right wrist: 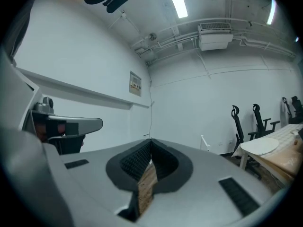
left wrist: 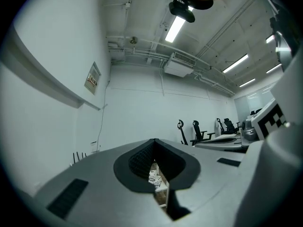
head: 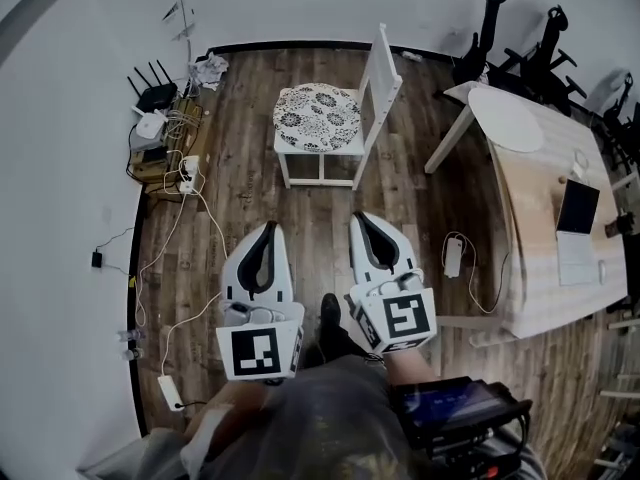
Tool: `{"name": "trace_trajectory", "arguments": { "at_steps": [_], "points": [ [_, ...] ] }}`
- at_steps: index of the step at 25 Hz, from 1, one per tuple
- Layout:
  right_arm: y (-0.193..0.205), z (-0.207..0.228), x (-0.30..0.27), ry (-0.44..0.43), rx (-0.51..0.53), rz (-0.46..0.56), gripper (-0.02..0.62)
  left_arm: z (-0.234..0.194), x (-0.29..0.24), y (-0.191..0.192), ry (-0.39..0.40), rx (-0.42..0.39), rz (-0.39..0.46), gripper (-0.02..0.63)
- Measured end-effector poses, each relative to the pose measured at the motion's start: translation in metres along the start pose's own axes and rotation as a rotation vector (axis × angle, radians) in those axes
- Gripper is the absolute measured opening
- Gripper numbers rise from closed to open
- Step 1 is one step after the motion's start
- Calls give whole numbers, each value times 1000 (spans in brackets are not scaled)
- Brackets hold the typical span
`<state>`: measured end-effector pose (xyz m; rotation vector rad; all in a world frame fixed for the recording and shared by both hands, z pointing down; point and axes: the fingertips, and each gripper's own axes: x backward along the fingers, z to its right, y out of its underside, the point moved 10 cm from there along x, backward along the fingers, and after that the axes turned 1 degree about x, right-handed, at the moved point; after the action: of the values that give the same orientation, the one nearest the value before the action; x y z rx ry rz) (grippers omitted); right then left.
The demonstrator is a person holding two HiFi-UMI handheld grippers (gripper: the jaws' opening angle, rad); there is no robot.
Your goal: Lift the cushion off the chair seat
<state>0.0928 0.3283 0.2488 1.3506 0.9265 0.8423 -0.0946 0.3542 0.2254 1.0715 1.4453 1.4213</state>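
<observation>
Cushion (head: 317, 116) on white chair (head: 385, 80) well ahead of me, centred between left gripper (head: 267, 228) and right gripper (head: 362, 218); both clenched, empty, equally near.

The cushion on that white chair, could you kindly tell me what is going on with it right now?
A person holds a gripper in each hand, and the left gripper and right gripper both point at the white chair ahead, short of it over the wood floor. Both are shut and empty. The patterned cushion lies on that chair, untouched, so the lift has not begun.
</observation>
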Motion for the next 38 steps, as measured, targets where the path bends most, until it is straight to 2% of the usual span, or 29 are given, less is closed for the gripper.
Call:
{"name": "trace_trajectory", "arguments": {
  "at_steps": [10,14,21,29,38],
  "points": [
    [-8,70,-69,16,-62,-16,8,17,-91,-14,5,-71,-6,6],
    [-9,96,-96,-6,-84,38,8,23,-120,-18,-15,-96,-7,6],
    [-2,115,-126,-39,-113,48,8,23,-154,-17,-25,-131,-35,6],
    [8,126,-155,-15,-105,15,8,5,-188,-5,-6,-101,-36,6],
    [5,128,-236,12,-84,-21,8,-58,-254,2,14,-34,-19,6]
  ]
}}
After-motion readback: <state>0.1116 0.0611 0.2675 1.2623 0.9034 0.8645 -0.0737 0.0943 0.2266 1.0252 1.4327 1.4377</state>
